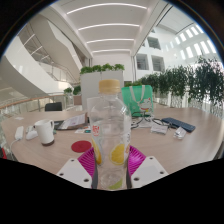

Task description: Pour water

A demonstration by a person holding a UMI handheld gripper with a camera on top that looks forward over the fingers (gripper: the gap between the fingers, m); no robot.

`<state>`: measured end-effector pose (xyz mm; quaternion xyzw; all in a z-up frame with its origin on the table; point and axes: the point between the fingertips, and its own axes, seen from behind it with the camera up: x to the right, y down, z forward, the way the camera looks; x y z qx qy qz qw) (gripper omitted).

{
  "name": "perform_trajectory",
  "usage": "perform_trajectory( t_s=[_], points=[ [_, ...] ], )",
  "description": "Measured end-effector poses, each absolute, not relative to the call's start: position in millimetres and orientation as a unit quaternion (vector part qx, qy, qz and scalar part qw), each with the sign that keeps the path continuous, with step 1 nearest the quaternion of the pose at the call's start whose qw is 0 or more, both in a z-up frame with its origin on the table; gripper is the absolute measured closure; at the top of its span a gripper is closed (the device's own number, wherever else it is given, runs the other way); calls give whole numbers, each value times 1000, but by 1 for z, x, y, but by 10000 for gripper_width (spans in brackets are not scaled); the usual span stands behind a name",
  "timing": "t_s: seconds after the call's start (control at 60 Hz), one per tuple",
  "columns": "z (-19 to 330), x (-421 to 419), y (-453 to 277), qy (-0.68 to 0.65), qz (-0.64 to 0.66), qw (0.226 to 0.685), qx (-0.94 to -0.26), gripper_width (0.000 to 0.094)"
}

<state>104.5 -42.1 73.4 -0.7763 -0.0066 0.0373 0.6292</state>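
A clear plastic bottle [108, 125] with a yellow cap and a label showing lemon slices stands upright between my fingers. My gripper [111, 160] is shut on the bottle's lower body, with the magenta pads [88, 160] pressing on both sides. The bottle looks lifted above the wooden table [190, 140]. A white cup [45, 131] stands on the table to the left, beyond the fingers. A red round coaster or lid [81, 146] lies on the table just left of the bottle.
Papers and small items [160, 126] lie on the table to the right of the bottle. A green bag [138, 96] and a dark chair [53, 106] stand at the far side. Potted plants [185, 80] line the background hall.
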Motion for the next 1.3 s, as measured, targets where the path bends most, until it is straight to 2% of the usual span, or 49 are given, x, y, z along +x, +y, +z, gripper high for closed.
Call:
perform_trajectory(
  t_s=[0.05, 0.1, 0.133, 0.25, 0.383, 0.5, 0.567, 0.667, 0.783, 0.967, 1.05, 1.15, 1.3],
  points=[
    [73, 105, -38, -4, 44, 604, -796, 598],
    [70, 109, -35, 10, 45, 581, -812, 599],
    [79, 112, -30, 10, 44, 576, -816, 624],
    [139, 134, -3, -16, -3, 585, -811, 626],
    [229, 117, 43, -101, -74, 610, -782, 626],
    [268, 61, 75, -239, -186, 609, -733, 627],
    [266, 23, 88, -324, -257, 587, -697, 627],
    [234, -28, 106, -428, -352, 525, -646, 628],
    [196, -69, 110, -560, -452, 419, -554, 628],
    [200, -88, 123, -676, -572, 259, -386, 625],
    [209, -104, 129, -703, -588, 226, -331, 625],
    [210, -112, 126, -715, -590, 204, -315, 624],
    [203, -118, 131, -718, -579, 212, -322, 622]
  ],
)
